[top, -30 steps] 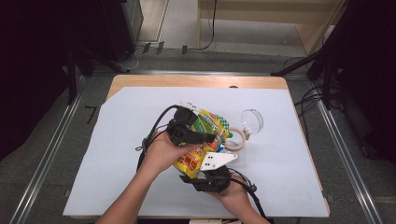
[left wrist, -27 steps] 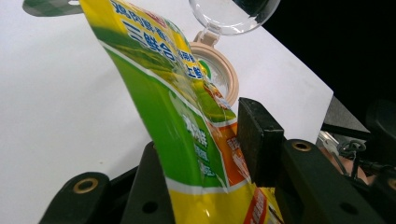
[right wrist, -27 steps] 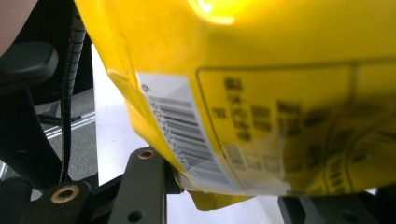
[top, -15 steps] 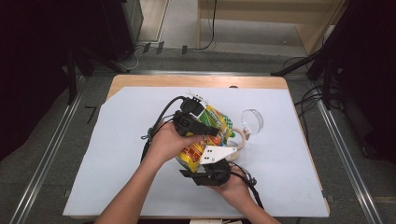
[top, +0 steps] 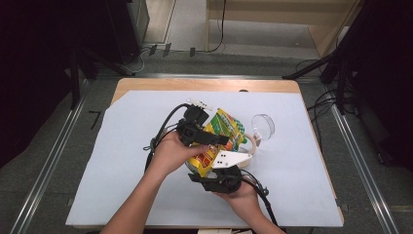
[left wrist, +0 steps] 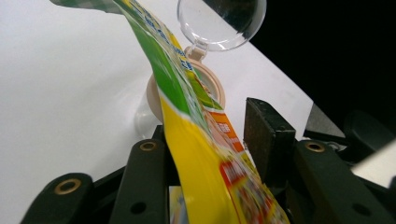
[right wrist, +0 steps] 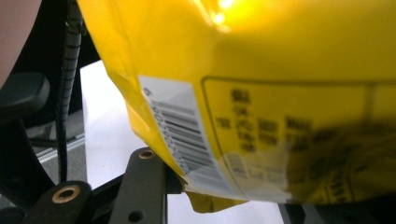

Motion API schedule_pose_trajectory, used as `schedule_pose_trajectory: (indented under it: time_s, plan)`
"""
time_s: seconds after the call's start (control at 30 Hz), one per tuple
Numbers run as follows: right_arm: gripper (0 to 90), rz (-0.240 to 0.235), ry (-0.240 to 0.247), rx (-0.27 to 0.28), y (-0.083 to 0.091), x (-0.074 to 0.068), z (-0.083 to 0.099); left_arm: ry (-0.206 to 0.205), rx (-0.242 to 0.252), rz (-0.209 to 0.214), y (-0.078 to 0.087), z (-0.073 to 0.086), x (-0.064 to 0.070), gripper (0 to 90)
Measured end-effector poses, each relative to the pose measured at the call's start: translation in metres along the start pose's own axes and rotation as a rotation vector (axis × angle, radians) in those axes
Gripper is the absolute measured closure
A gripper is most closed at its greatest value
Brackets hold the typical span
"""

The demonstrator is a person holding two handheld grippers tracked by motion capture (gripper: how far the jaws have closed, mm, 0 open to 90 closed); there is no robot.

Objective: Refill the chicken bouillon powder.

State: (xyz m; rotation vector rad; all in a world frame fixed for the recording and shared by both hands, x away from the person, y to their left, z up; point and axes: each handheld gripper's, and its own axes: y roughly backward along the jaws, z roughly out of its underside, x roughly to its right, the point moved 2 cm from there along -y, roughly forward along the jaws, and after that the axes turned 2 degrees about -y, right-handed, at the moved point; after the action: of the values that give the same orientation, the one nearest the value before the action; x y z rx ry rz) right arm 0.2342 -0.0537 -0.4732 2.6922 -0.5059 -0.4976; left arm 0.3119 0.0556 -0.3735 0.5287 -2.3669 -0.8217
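Two tools on one snack bag [top: 219, 139], held up off the counter [top: 122, 195] over an open jar [top: 248, 141] with its clear lid [top: 263, 126] flipped back. I've got the left tool [top: 221, 139] clamped mid-bag, jaws narrow on the film [left wrist: 205, 154]. Right tool [top: 214, 168] grips the bottom edge near the barcode [right wrist: 182, 140], I think to steady and tilt the bag toward the jar mouth.

The packet [top: 220, 139] is bright yellow with green and orange print, and a white barcode label [right wrist: 180, 135] on its yellow back. Beside the packet, the jar's lid [top: 263, 126] is clear, its rim [left wrist: 187, 91] beige. Under the packet, the table cover [top: 126, 170] is pale bluish-white.
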Motion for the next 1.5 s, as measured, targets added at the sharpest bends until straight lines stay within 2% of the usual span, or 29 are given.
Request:
schedule_pose_trajectory:
  time_s: [0.07,0.13,0.17,0.2,0.37,0.4,0.5,0.57,0.63,0.77,0.83,0.97,1.27,1.37,1.43,1.5]
  plan:
    - [65.3,-0.003,-0.036,0.014,0.002,0.002,0.000,0.006,0.022,-0.001,0.005,0.000,0.001,61.1]
    - [65.6,-0.005,-0.049,0.022,0.003,0.004,-0.001,0.004,0.027,-0.001,0.009,-0.001,0.001,62.7]
    - [65.6,-0.004,-0.042,0.022,0.004,0.004,-0.001,0.013,0.025,-0.003,0.010,-0.001,0.001,64.0]
    - [65.2,-0.010,-0.029,0.023,0.003,0.003,-0.001,0.030,0.017,-0.007,0.011,-0.001,0.001,69.1]
    - [64.4,-0.015,-0.023,0.014,0.000,0.001,-0.001,-0.003,-0.012,-0.056,0.010,0.001,0.003,76.4]
    - [63.3,-0.014,-0.009,0.001,-0.002,-0.001,0.001,-0.006,-0.020,-0.058,0.009,0.001,0.004,80.1]
    - [62.8,-0.017,-0.009,-0.003,-0.004,-0.002,0.001,-0.018,-0.032,-0.076,0.007,0.001,0.004,84.4]
    - [62.0,-0.018,0.000,-0.004,-0.004,-0.002,0.001,-0.013,-0.034,-0.072,0.007,0.001,0.004,85.8]
    - [61.3,-0.023,0.018,-0.010,-0.004,-0.002,0.001,-0.005,-0.036,-0.069,0.006,0.000,0.003,86.6]
    - [62.0,-0.022,0.090,-0.029,-0.006,-0.005,-0.001,0.018,-0.036,-0.065,0.007,-0.002,0.003,87.7]
    - [62.5,-0.017,0.102,-0.030,-0.006,-0.006,-0.004,0.022,-0.039,-0.075,0.007,-0.005,0.002,87.6]
    - [63.3,-0.022,0.072,-0.026,-0.007,-0.003,-0.009,0.023,-0.032,-0.088,0.007,-0.009,0.002,86.9]
    - [61.6,-0.055,0.039,-0.013,-0.005,0.002,-0.016,0.032,-0.084,-0.097,0.003,-0.025,-0.001,86.7]
    - [63.2,-0.053,0.061,-0.020,-0.005,0.002,-0.018,0.035,-0.099,-0.089,0.002,-0.028,-0.002,86.6]
    - [64.6,-0.040,0.085,-0.020,-0.004,0.002,-0.019,0.053,-0.101,-0.071,0.002,-0.030,-0.004,86.5]
    - [65.0,-0.029,0.078,-0.018,-0.003,0.003,-0.021,0.053,-0.098,-0.067,0.001,-0.032,-0.005,86.5]
